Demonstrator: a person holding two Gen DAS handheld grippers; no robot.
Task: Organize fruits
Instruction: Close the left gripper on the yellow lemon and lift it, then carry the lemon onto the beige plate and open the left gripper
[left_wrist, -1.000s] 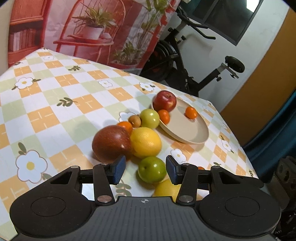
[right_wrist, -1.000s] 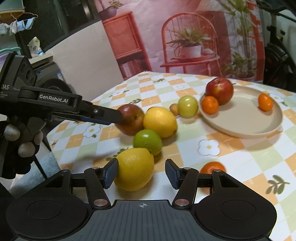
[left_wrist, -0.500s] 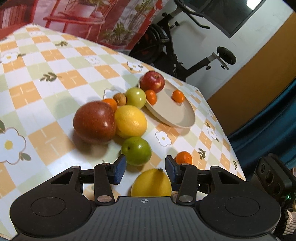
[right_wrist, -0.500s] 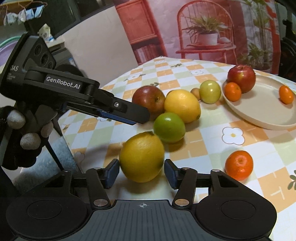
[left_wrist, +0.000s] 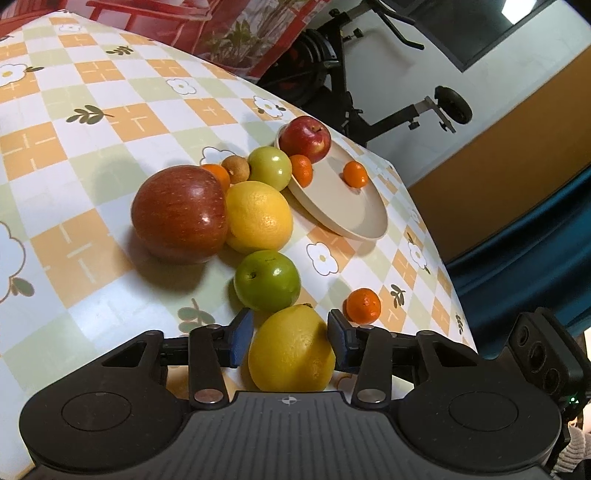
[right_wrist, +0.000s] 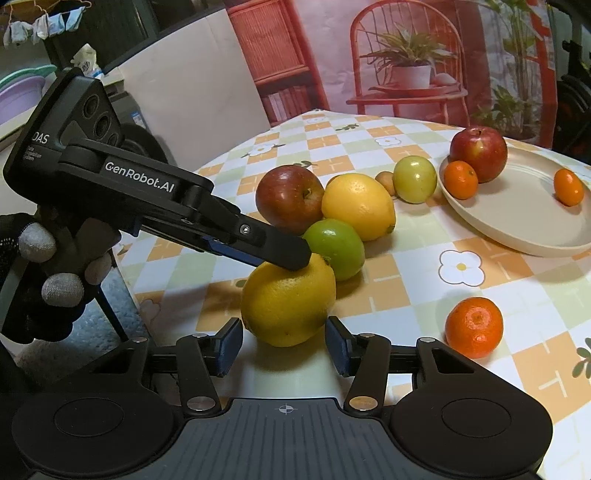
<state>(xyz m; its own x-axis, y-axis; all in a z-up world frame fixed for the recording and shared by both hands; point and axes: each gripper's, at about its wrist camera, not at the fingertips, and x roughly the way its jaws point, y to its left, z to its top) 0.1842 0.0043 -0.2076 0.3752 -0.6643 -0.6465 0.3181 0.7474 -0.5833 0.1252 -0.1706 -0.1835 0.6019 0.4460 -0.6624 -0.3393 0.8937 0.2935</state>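
Note:
A yellow lemon (left_wrist: 291, 350) lies on the checked tablecloth between the fingers of my left gripper (left_wrist: 290, 338), which is open around it with small gaps on both sides. In the right wrist view the same lemon (right_wrist: 288, 299) lies just ahead of my open right gripper (right_wrist: 284, 345), with the left gripper's finger (right_wrist: 273, 245) over its top. A green apple (left_wrist: 267, 280), a second lemon (left_wrist: 258, 216) and a big red apple (left_wrist: 179, 214) lie beyond. A beige plate (left_wrist: 347, 210) holds a red apple (left_wrist: 304, 138) and two small oranges.
A loose small orange (left_wrist: 364, 304) lies right of the lemon, near the table's edge. A yellow-green apple (left_wrist: 269, 168), another small orange and a small brown fruit lie beside the plate. An exercise bike (left_wrist: 351, 74) stands beyond the table.
My left gripper has moved forward and down, so the near lemon now sits between its fingers. The right gripper has drawn closer to the same lemon. Both stay open.

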